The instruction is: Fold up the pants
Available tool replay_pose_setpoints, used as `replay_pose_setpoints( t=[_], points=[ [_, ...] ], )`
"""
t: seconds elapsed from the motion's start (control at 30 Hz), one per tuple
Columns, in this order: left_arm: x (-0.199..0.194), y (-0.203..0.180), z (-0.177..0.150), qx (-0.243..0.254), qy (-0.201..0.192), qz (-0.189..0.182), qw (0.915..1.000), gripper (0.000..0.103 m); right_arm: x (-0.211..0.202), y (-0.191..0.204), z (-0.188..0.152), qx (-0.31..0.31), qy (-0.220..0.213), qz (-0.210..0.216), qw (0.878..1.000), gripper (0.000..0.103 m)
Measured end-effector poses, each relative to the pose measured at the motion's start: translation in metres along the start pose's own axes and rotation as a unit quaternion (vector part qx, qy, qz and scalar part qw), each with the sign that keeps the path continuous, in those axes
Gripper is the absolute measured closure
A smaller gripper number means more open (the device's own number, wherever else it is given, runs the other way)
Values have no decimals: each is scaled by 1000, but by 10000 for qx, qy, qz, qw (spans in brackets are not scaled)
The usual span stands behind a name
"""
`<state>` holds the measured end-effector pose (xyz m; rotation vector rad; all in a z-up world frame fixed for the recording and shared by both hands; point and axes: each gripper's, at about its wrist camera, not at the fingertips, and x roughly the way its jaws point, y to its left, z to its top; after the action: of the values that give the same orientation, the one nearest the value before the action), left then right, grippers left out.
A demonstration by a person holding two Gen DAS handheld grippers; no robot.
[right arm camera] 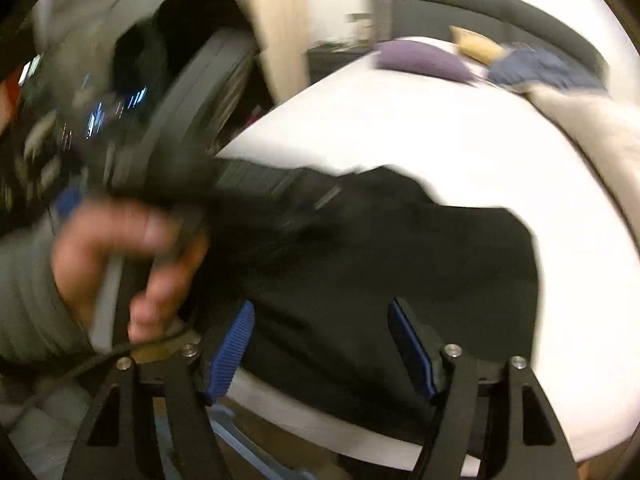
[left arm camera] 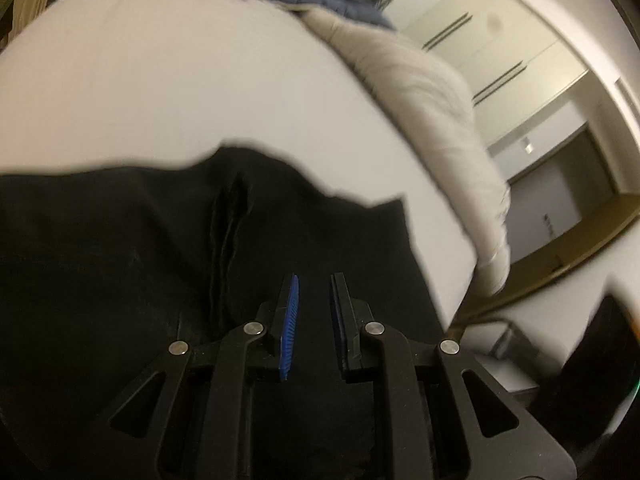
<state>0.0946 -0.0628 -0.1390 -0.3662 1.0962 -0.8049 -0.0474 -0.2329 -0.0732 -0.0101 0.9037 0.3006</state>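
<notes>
Here, the black pants (left arm camera: 120, 260) are lying spread on the white bed (left arm camera: 160, 92), near its front edge, with a lengthwise crease showing in the cloth. The left tongs (left arm camera: 314, 280) are being held low over the pants with a narrow gap between the blue pads; nothing is being gripped between them, and whether the tips are touching the cloth cannot be told. The right tongs (right arm camera: 320, 308) are being held wide open above the pants (right arm camera: 400, 260) at the bed's (right arm camera: 440, 140) front edge, with nothing caught in them. In the right wrist view the left hand (right arm camera: 120, 260) is being seen, blurred, wrapped around the handle of its tool just beside the pants. At the far end of the bed a purple cushion (right arm camera: 424, 56), a blue quilted item (right arm camera: 540, 64) and a beige blanket (left arm camera: 420, 92) along the side edge are lying well apart from the pants.
</notes>
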Motion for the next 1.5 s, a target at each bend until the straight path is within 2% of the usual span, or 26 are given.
replay_pose_setpoints(
  t=[0.1, 0.17, 0.23, 0.33, 0.37, 0.4, 0.47, 0.5, 0.57, 0.63, 0.73, 0.77, 0.8, 0.83, 0.87, 0.9, 0.93, 1.0, 1.07, 1.17, 1.27, 1.33, 1.4, 1.43, 1.47, 1.5],
  points=[
    [4, 10, -23, 85, 129, 130, 9998, 87, -11, -68, 10, 1250, -239, 395, 9911, 32],
    [2, 11, -34, 179, 25, 109, 9998, 88, -1, -104, 16, 1919, -340, 1043, 9753, 32],
    [-2, 8, -43, 302, 24, 184, 9994, 88, 24, -133, 20, 2461, -383, 1844, 9508, 32],
    [-3, 0, -52, 512, 29, 331, 9981, 88, 75, -170, 12, 3324, -191, 2339, 9135, 35],
    [-2, -3, -54, 580, 14, 361, 9977, 88, 92, -184, 8, 3608, -136, 2253, 9049, 47],
    [-2, -5, -58, 621, -3, 386, 9973, 88, 101, -195, -2, 3879, -92, 2086, 8977, 74],
    [-3, -4, -61, 587, -40, 347, 9977, 88, 105, -214, -17, 4524, -140, 2109, 8664, 82],
    [-5, -4, -62, 550, -53, 327, 9979, 88, 97, -218, -20, 4700, -312, 2074, 8574, 74],
    [-6, -3, -64, 527, -74, 317, 9981, 88, 80, -210, -16, 4513, -544, 1996, 8680, 52],
    [-9, -4, -68, 517, -115, 321, 9981, 88, 69, -190, -11, 4224, -649, 2509, 8686, 50],
    [-16, -5, -72, 473, -175, 277, 9983, 87, 69, -142, -22, 3843, -373, 3345, 8597, 48],
    [-18, -4, -75, 448, -190, 246, 9985, 87, 72, -128, -32, 3774, -260, 3496, 8571, 42],
    [-20, -2, -76, 402, -195, 213, 9988, 88, 80, -114, -48, 3747, -51, 3538, 8570, 50],
    [-24, -1, -78, 343, -207, 199, 9990, 88, 87, -103, -64, 3674, 142, 3357, 8672, 65],
    [-30, -1, -80, 301, -235, 224, 9990, 87, 87, -99, -73, 3589, 144, 3152, 8784, 90],
    [-38, -2, -80, 261, -289, 314, 9988, 87, 83, -96, -81, 3583, 146, 2942, 8859, 92],
    [-49, 3, -79, 193, -371, 408, 9983, 87, 78, -97, -88, 3737, 169, 2897, 8810, 91],
    [-76, 9, -80, 12, -634, 339, 9974, 87, 62, -95, -90, 3832, 141, 2743, 8819, 60],
    [-120, 21, -89, -311, -1092, 240, 9932, 87, 40, -85, -76, 3537, -104, 2709, 8952, 41],
    [-188, 47, -105, -830, -1878, 315, 9782, 87, 21, -70, -52, 3305, -524, 3040, 8919, 39],
    [-243, 84, -131, -1611, -2634, 362, 9505, 86, 25, -57, -34, 3327, -829, 3577, 8686, 39],
    [-258, 109, -148, -2043, -2837, 405, 9360, 72, 37, -48, -23, 3419, -867, 3832, 8537, 39],
    [-261, 126, -160, -2467, -2914, 435, 9232, 30, 44, -51, -20, 3521, -856, 3988, 8424, 39],
    [-263, 137, -171, -2802, -3084, 331, 9084, 27, 45, -54, -21, 3587, -820, 4003, 8392, 39],
    [-261, 144, -177, -3010, -3155, 207, 8997, 25, 51, -49, -22, 3682, -747, 4016, 8352, 39],
    [-257, 151, -178, -3148, -3104, 121, 8969, 25, 50, -47, -24, 3731, -710, 4037, 8323, 39]
  ],
)
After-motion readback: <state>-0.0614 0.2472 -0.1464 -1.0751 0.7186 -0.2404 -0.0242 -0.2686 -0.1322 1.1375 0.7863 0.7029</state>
